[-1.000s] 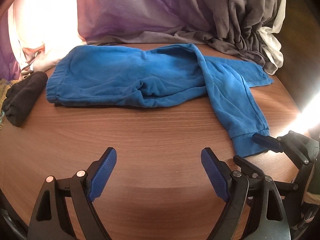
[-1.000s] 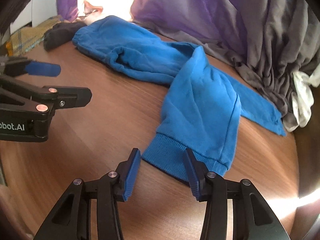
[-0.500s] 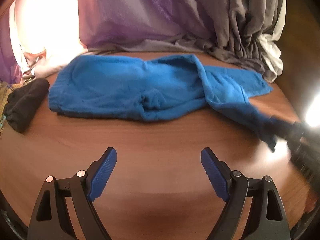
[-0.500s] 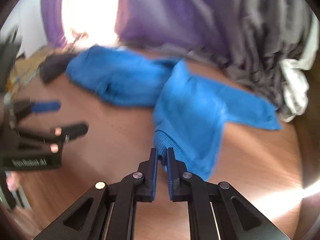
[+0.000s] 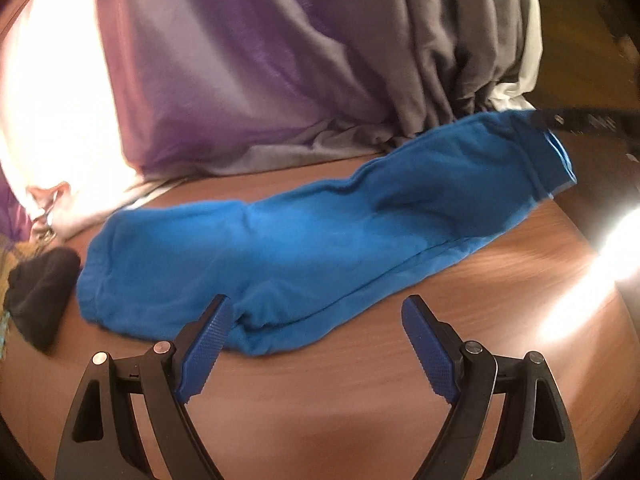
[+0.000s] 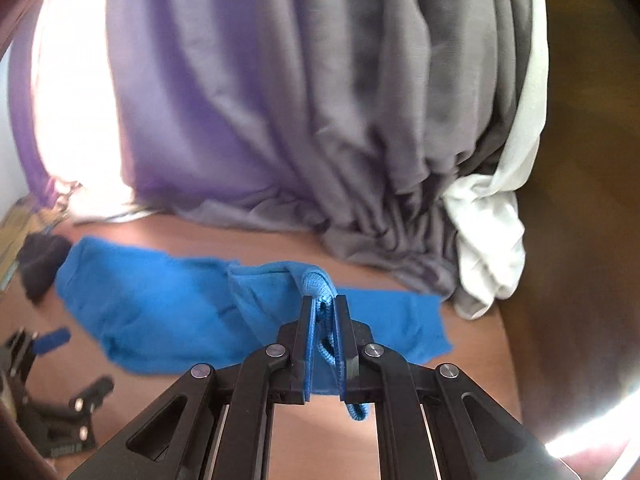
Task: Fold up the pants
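Observation:
The blue pants [image 5: 320, 232] lie stretched across the wooden table [image 5: 360, 392], waistband at the left and legs running right. My left gripper [image 5: 316, 320] is open just above the near edge of the pants at the crotch, its blue pads [image 5: 204, 344] holding nothing. My right gripper [image 6: 324, 308] is shut on the ribbed cuff [image 6: 316, 280] of one leg, lifted off the table. In the left wrist view the right gripper [image 5: 544, 120] is a dark blur at the far right end of the raised leg. In the right wrist view the left gripper [image 6: 74, 364] is at the lower left.
Purple and grey draped cloth [image 5: 280, 80] hangs along the table's far edge, with a white cloth [image 6: 492, 240] bunched at its right. A black rolled item [image 5: 36, 292] lies left of the waistband. Bright sunlight [image 5: 600, 264] falls on the table's right edge.
My right gripper shut on the cuff of the near leg, lifted it and swung it back to the right over the other leg. My left gripper moved forward to the pants.

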The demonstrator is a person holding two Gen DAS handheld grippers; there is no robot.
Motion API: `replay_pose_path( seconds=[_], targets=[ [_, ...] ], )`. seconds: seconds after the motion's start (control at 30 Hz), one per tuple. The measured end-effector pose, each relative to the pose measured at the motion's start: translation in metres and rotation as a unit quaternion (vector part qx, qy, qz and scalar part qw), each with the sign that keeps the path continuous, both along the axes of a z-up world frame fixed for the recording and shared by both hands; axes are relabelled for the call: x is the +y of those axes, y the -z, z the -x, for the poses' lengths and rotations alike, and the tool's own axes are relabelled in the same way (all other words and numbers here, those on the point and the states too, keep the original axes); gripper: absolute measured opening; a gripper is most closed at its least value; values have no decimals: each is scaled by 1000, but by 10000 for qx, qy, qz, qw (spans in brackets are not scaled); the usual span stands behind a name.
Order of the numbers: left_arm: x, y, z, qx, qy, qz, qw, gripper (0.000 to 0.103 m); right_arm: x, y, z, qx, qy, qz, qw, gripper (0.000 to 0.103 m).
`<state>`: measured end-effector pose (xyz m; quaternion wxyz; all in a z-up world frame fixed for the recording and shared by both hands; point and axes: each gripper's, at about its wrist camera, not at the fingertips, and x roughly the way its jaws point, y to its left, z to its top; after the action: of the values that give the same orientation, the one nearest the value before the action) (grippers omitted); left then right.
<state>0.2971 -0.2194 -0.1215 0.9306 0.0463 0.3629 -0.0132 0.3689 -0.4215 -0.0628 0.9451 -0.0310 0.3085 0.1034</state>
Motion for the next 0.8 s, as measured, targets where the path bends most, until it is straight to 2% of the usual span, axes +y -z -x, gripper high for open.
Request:
replay_pose_path(
  seconds=[0.2, 0.53, 0.57, 0.63, 0.67, 0.8],
  targets=[
    [-26, 8, -29, 28, 261, -210, 9994, 86, -27, 6, -47, 155, 264, 45, 9995, 9],
    [-39, 31, -80, 367, 414, -349, 9979, 86, -57, 61, -113, 858, 508, 192, 9948, 10],
    [-40, 32, -84, 391, 462, -373, 9975, 86, -59, 65, -116, 877, 521, 224, 9945, 11],
    [-40, 34, -88, 399, 553, -424, 9968, 86, -64, 71, -120, 860, 673, 295, 9936, 20],
    [-40, 34, -90, 403, 594, -419, 9965, 86, -68, 71, -118, 804, 829, 313, 9928, 30],
    [-38, 37, -92, 404, 762, -366, 9956, 86, -82, 67, -90, 570, 1136, -198, 9917, 31]
  ],
)
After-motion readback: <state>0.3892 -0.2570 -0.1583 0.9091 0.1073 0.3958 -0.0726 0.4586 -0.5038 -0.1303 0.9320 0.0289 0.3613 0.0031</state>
